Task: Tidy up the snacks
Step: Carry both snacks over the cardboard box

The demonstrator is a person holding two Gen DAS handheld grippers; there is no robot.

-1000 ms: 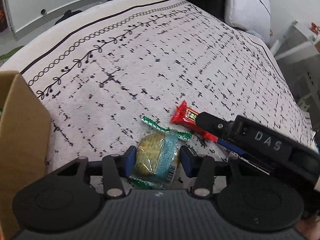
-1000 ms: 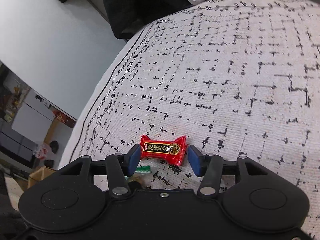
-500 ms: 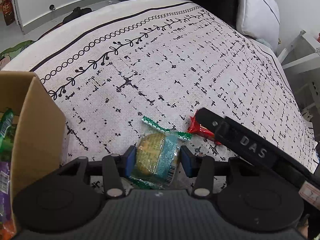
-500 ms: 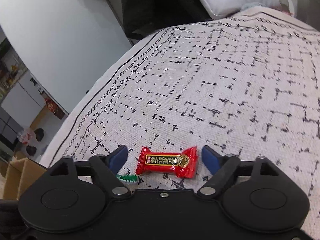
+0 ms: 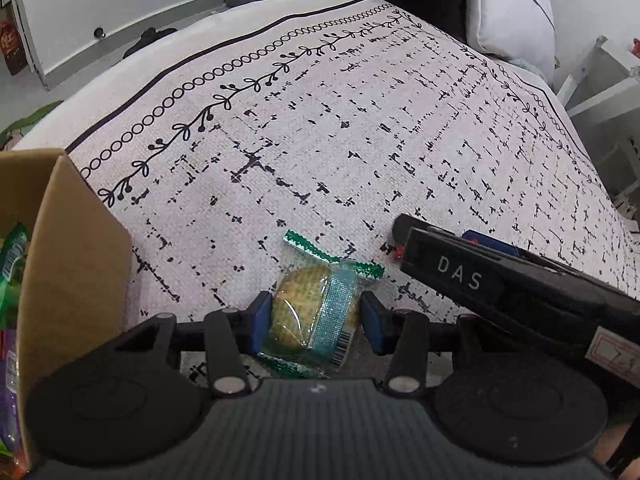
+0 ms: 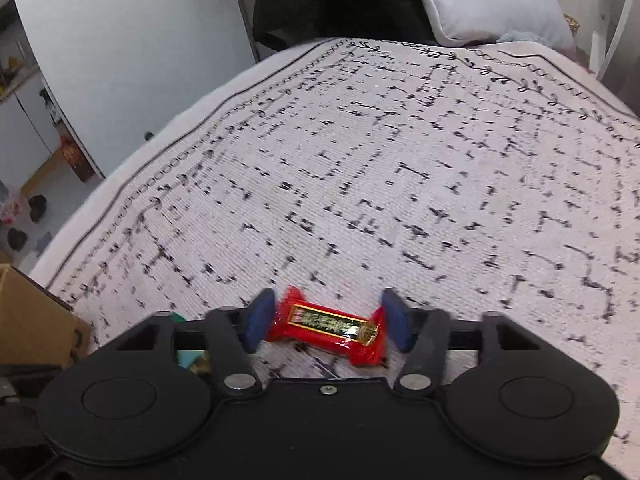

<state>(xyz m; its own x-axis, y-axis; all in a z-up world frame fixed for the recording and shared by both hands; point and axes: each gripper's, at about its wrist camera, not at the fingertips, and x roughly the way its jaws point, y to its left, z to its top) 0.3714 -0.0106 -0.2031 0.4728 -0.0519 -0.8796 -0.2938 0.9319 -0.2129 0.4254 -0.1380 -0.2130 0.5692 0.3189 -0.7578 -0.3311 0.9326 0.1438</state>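
My left gripper [image 5: 316,322] is shut on a green-wrapped biscuit packet [image 5: 316,312] just above the patterned cloth. My right gripper [image 6: 326,322] is shut on a red candy bar with a gold label [image 6: 332,326], its pads pressing the wrapper's two ends. In the left wrist view the right gripper's black body [image 5: 500,284] lies to the right of the packet and hides most of the candy. A cardboard box [image 5: 68,248] with snack packets inside stands at the left.
The white cloth with black marks [image 6: 400,160] covers the table. A grey cushion [image 5: 512,8] and a dark chair back stand at the far end. The box corner [image 6: 36,320] shows at the left of the right wrist view.
My right gripper opened wide half a second ago and has now closed on the red candy. My left gripper has kept the biscuit packet and shifted slightly toward the box.
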